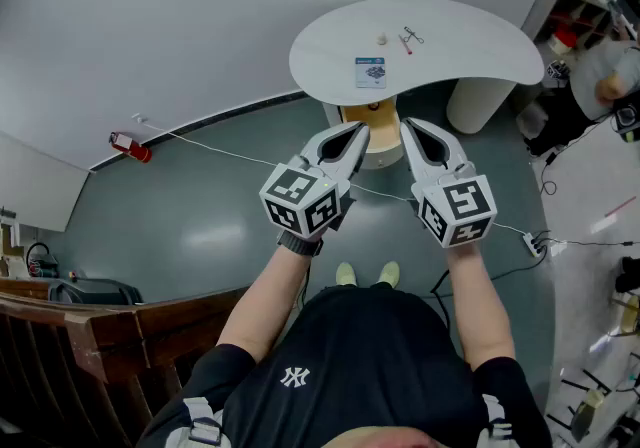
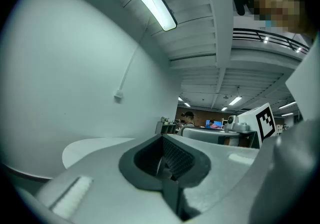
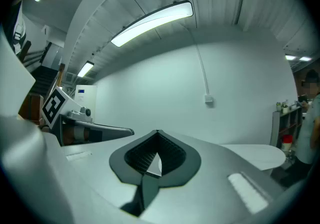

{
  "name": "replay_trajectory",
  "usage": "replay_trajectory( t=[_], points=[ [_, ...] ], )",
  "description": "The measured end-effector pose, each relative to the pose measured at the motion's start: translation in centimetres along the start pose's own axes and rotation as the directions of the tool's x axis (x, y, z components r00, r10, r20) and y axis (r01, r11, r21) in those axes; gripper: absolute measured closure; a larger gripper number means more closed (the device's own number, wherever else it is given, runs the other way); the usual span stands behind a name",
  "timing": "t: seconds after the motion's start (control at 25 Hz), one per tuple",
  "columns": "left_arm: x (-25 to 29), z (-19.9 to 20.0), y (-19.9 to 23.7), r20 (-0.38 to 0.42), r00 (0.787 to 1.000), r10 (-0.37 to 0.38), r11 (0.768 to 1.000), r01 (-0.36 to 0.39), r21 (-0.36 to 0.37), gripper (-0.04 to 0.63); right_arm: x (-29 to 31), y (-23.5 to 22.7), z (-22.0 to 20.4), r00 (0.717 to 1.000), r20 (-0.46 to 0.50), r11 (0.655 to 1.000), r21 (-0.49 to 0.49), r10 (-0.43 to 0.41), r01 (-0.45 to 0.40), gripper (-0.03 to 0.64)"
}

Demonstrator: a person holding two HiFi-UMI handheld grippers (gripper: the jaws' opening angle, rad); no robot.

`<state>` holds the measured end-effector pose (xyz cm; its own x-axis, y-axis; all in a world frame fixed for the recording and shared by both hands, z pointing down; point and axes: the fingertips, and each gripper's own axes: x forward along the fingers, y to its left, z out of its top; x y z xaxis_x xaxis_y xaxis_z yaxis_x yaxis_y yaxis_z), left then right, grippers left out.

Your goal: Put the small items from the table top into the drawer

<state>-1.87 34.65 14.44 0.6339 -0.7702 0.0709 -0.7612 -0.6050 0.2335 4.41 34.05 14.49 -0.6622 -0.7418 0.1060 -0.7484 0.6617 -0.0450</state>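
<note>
The white curved table (image 1: 450,41) stands ahead of me in the head view. On it lie a small blue-and-white packet (image 1: 370,72), a tiny beige piece (image 1: 382,38), a red stick (image 1: 406,47) and a metal clip (image 1: 413,34). A wooden drawer front (image 1: 372,116) shows under the table's near edge. I hold my left gripper (image 1: 359,130) and right gripper (image 1: 408,126) side by side in the air, short of the table. Both are shut and hold nothing. The left gripper view shows shut jaws, the table top (image 2: 95,145) and the wall; the right gripper view shows the same table top (image 3: 260,155).
The table's white pedestal (image 1: 480,101) stands to the right of the drawer. A red object (image 1: 130,146) and a white cable (image 1: 230,151) lie on the grey floor. Wooden furniture (image 1: 90,326) is at lower left. Shelves (image 1: 585,6) and a person (image 1: 605,76) are at the far right.
</note>
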Motion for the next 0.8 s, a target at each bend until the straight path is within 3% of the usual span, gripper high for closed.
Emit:
replay_trajectory(
  t=[0.36, 0.8],
  points=[
    [0.9, -1.0, -0.7, -0.010, 1.000, 0.003, 1.000, -0.003, -0.005, 0.595, -1.1, -1.1, -0.5, 1.000, 0.008, 0.999, 0.038, 0.001, -0.001, 0.595],
    [2.9, -2.8, 0.9, -0.056, 0.994, 0.098, 0.995, -0.098, 0.009, 0.595, -2.1, -4.9, -2.0, 1.000, 0.012, 0.992, 0.127, 0.013, -0.015, 0.594]
  ],
)
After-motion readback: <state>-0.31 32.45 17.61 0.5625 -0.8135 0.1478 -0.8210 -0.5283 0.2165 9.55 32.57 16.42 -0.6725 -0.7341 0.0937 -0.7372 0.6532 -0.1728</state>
